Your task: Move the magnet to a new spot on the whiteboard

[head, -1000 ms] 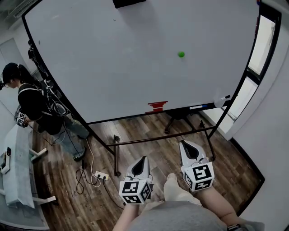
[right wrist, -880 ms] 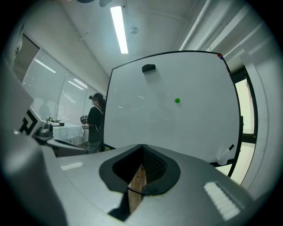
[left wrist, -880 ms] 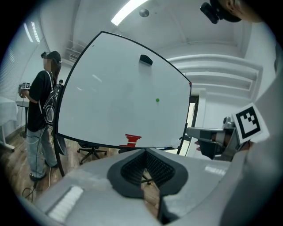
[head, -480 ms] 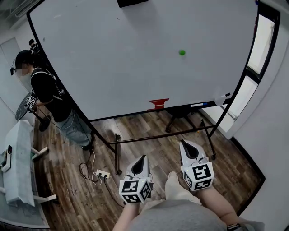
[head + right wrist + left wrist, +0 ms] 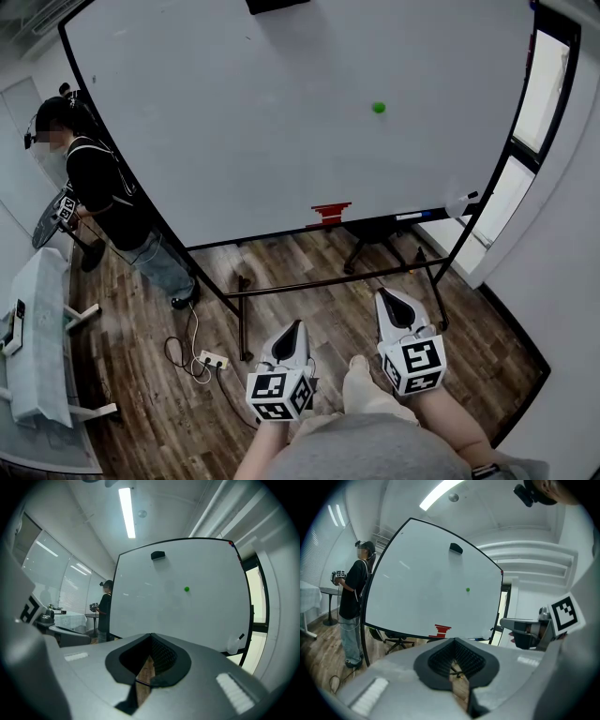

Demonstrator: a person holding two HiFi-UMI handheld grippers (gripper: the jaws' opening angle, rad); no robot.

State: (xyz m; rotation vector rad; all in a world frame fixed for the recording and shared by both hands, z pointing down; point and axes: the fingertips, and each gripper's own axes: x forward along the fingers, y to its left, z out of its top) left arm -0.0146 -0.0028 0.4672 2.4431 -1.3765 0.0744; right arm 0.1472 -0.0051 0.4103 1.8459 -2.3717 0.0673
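Our jaws are clenched with nothing between them. The left gripper [image 5: 296,328] and right gripper [image 5: 384,296] sit low by our lap, tips toward the whiteboard [image 5: 234,131]. The green magnet [image 5: 378,107] clings well apart, on its upper right.

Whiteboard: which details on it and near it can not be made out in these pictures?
- Green magnet: too small in every view to tell its shape.
- Black object at the top of the whiteboard: cut off by the head view's upper edge.
- Red item at its lower edge: too small to identify.
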